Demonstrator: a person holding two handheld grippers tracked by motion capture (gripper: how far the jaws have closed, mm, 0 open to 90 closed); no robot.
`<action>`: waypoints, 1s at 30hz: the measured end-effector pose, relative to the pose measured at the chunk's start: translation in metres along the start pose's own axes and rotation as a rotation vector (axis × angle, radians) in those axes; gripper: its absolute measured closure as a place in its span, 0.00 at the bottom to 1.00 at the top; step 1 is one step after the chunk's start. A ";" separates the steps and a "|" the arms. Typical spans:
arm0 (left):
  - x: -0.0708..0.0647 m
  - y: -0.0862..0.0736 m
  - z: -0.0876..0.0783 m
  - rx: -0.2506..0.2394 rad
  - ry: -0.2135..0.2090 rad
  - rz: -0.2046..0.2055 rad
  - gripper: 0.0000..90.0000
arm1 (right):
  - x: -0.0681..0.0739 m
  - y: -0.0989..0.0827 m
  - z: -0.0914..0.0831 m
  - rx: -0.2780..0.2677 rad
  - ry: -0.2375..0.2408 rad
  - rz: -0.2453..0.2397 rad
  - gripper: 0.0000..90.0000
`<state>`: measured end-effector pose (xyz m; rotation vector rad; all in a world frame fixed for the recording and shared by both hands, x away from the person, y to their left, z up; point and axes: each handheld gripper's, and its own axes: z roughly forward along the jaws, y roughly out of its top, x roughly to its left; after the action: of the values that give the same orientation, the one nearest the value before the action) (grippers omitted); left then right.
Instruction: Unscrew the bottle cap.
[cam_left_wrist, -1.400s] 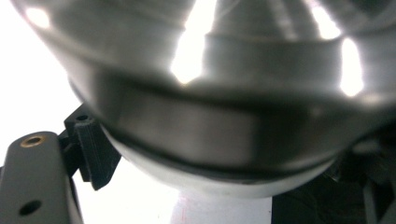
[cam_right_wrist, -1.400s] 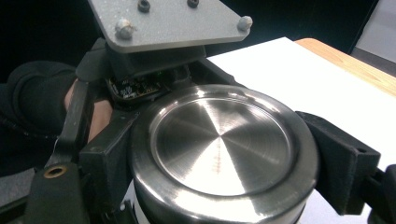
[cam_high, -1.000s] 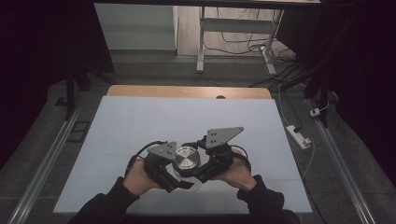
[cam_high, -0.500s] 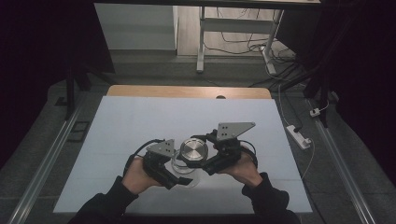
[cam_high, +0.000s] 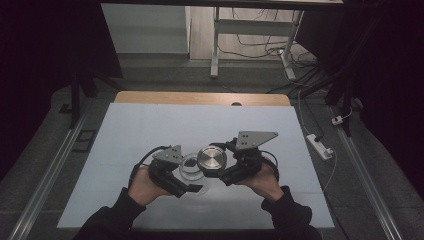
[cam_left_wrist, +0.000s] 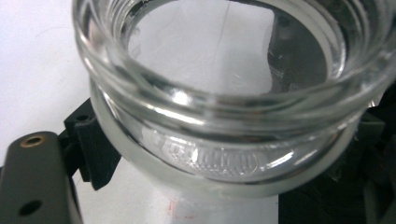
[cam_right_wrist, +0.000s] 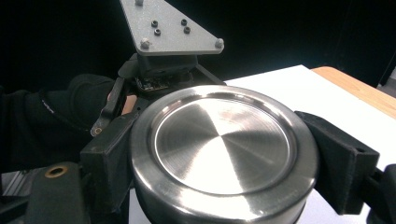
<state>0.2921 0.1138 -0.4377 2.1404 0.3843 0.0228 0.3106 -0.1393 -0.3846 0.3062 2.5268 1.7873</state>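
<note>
A clear glass jar (cam_high: 191, 167) is held tight in the left claw (cam_high: 192, 186). In the left gripper view the jar's wide open mouth (cam_left_wrist: 233, 60) is seen from close by, and a black pad (cam_left_wrist: 95, 149) is pressed against its side. The jar is just in front of the left hand (cam_high: 142, 186) and is set on the tabletop (cam_high: 150, 125).

A round shiny metal lid (cam_high: 212, 159) is held tight in the right claw (cam_high: 216, 170). In the right gripper view the lid (cam_right_wrist: 224, 149) is squeezed between two black pads (cam_right_wrist: 109, 161), one on each side. The lid is just beside the jar, on the jar's right, and is lifted a bit higher. It is not on the jar. The right hand (cam_high: 262, 176) is seen behind its claw, and a grey three-cornered plate (cam_high: 254, 137) is fixed on top.

The tabletop is covered by a pale, smooth sheet, almost white. At the far edge a strip of light brown wood (cam_high: 200, 98) is shown. The claws are near the edge closest to the person, around the middle.

Around the tabletop the room is dark. A grey floor (cam_high: 45, 150) is seen on both sides. A white power strip (cam_high: 320, 145) is laid on the floor to the right of the right claw, well apart from it. Far behind, thin metal legs (cam_high: 215, 45) and loose cables (cam_high: 255, 40) are seen on a lighter floor.
</note>
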 end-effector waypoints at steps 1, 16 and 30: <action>0.000 0.000 0.000 0.000 0.003 0.000 0.17 | 0.001 -0.001 0.000 -0.002 -0.002 0.001 0.20; -0.004 0.002 -0.002 0.028 0.051 0.034 0.17 | 0.013 -0.007 0.006 0.012 -0.013 -0.028 0.20; -0.004 0.004 -0.010 0.025 0.091 0.035 0.17 | 0.021 -0.010 -0.005 -0.017 -0.036 -0.013 0.21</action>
<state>0.2880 0.1185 -0.4280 2.1755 0.4017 0.1364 0.2879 -0.1433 -0.3907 0.3172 2.4818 1.7815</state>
